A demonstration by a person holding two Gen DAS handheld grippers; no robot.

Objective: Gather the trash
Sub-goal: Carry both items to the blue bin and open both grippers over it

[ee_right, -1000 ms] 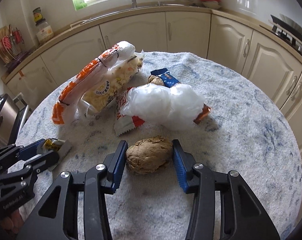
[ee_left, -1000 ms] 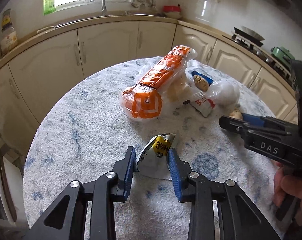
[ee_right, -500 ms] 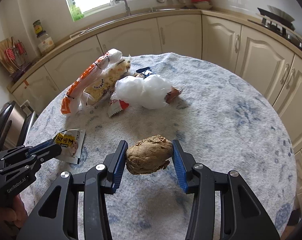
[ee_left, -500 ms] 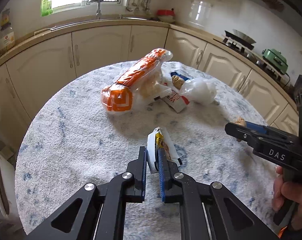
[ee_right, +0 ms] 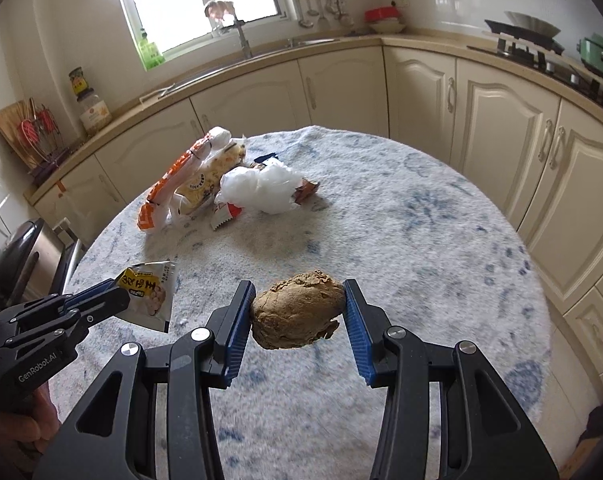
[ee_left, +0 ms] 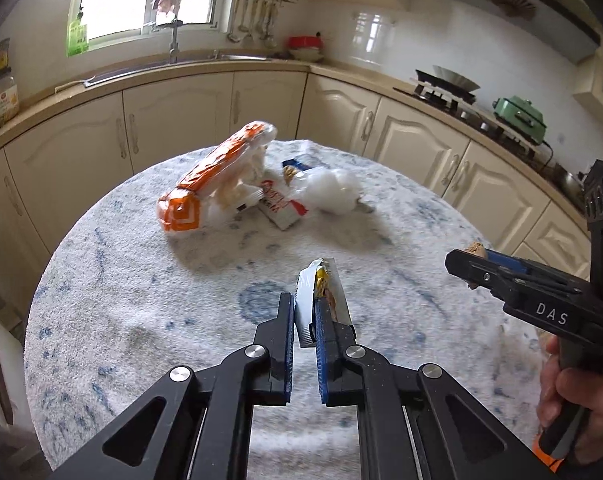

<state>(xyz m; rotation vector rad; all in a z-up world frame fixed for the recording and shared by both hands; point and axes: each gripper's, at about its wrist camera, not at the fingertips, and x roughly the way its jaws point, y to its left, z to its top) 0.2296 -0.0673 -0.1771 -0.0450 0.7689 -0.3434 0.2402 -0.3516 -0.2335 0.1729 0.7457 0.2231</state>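
- Left gripper (ee_left: 304, 320) is now clenched on the small yellow snack wrapper (ee_left: 321, 292); a second ago its jaws stood wide around that wrapper, flat on the counter (ee_left: 121, 312).
- Wrapper now sticks up edge-on between the blue pads and looks clear of the counter surface, so the pick reads as done.
- Right gripper (ee_right: 297, 312) grasps the brown lump (ee_right: 297, 310), pads pressing both its sides, same grip as a second ago; the lump hangs above the counter where before it sat low near the surface.
- Both grippers have pulled back: the pile of remaining trash lies farther ahead of them than before.
- Pile ahead: orange-and-white bag (ee_left: 209, 184), red-and-white wrapper (ee_left: 279, 208), crumpled white plastic (ee_left: 329, 190), a blue wrapper (ee_left: 295, 165) partly hidden behind it, maybe with more underneath.
- Meaning: two pieces are in hand and ready to go to a bin; no bin clearly shows in either view, possibly the dark object left of the left gripper (ee_right: 81, 308).
- Four or so pieces are still to collect.
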